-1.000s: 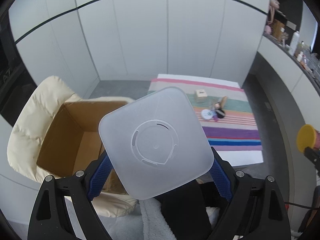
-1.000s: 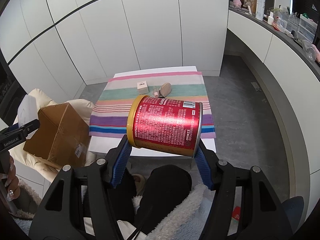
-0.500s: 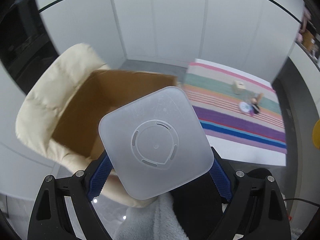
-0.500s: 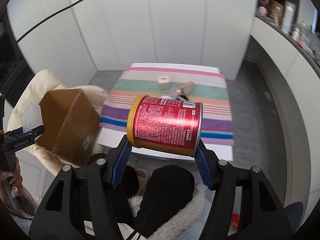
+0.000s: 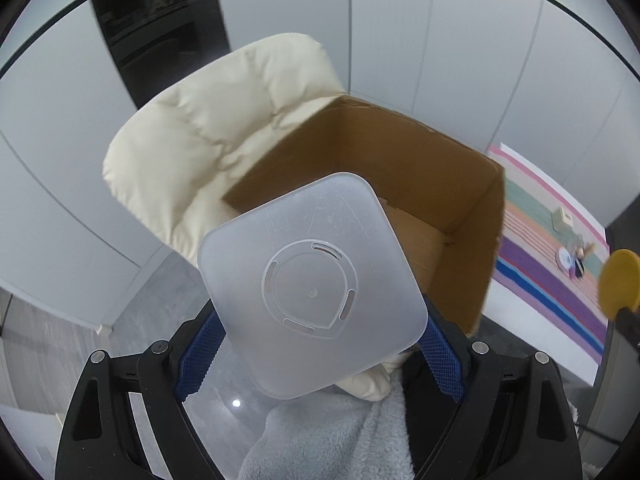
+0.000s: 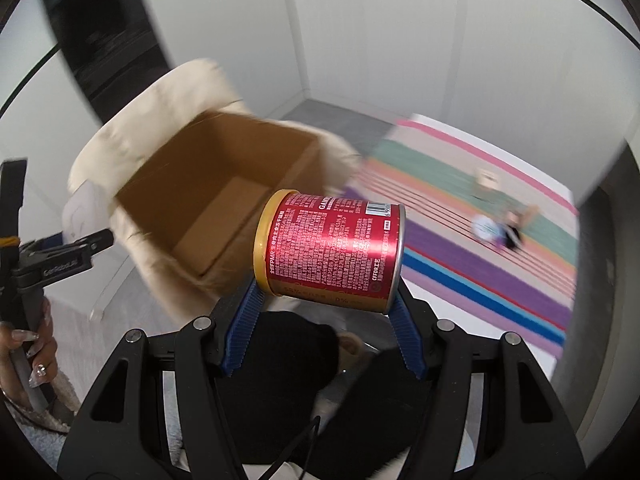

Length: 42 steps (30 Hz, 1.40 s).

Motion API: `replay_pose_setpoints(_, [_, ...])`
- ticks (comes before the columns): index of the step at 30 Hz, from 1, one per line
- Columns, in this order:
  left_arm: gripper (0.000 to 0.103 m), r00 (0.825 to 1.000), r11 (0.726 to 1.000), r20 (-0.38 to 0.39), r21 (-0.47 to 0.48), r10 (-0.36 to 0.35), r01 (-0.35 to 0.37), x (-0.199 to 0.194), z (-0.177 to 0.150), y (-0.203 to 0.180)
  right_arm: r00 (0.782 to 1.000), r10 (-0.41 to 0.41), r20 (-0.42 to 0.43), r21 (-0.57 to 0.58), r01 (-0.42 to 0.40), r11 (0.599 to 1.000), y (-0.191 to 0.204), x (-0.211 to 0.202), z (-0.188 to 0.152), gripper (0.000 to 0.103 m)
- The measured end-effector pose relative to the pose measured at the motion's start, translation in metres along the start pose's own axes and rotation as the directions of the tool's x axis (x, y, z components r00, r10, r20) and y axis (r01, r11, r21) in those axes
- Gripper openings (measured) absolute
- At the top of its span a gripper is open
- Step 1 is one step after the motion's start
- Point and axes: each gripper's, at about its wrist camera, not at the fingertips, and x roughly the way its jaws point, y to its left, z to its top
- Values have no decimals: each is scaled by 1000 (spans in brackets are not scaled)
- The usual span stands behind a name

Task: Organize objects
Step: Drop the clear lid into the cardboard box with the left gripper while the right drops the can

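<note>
My left gripper (image 5: 318, 344) is shut on a frosted translucent square plastic container (image 5: 312, 290), held with its base toward the camera, just in front of an open cardboard box (image 5: 400, 184). My right gripper (image 6: 326, 322) is shut on a red can with a gold rim (image 6: 330, 246), held on its side above the floor, to the right of the same cardboard box (image 6: 216, 184). The can's yellow end (image 5: 618, 284) shows at the right edge of the left wrist view. The box interior looks empty where visible.
The box sits on a cream padded chair (image 5: 208, 128). A striped cloth (image 6: 480, 208) covers a low table to the right, with a small box (image 6: 488, 180) and a few small items (image 6: 500, 228) on it. White cabinet walls stand behind.
Both grippers have swung left from the striped table toward the cardboard box, which is now larger and more central in both views. Both still hold their objects.
</note>
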Motion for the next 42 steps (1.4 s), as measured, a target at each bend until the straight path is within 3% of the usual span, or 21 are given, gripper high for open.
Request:
replay_pose_setpoints(4, [90,1000,1000,12,-14,-1,1,-1,2,5,997,78,-15,-87,-79,993,45,18,9,64])
replay_pose_setpoints(9, [90,998,999,41,24,-47,46,2,9,-3,994,98,-42,-145,-103,984,69,38,14,64])
replay_pose_setpoints(14, [90,997,998,40,27,-61,60,16,24,-7,996,75,-54,-183,-84,980,77,56,23,64])
replay_pose_setpoints(24, [90,997,999,-68,-41,-33,30,78,56,4,992,88,-95,-239,-108,965,92,106,46,64])
replay_pose_setpoints(32, [90,999,1000,-40,5,25,-25,103,94,-9,991,79,-110,-265,-106,958,100,144,72,64])
replay_pose_setpoints(37, [91,999,1000,-37,9,-2,2,115,112,-13,991,82,-106,-255,-107,961,100,160,86,65])
replay_pose_setpoints(39, [91,997,999,-65,33,-31,33,124,112,-15,991,88,-97,-263,-111,958,102,161,89,70])
replay_pose_setpoints(41, [91,993,997,-93,23,-71,73,131,108,-12,991,101,-87,-258,-121,959,103,161,92,93])
replay_pose_setpoints(42, [91,990,996,-113,9,-90,92,136,105,-10,990,127,-69,-250,-140,958,102,159,93,94])
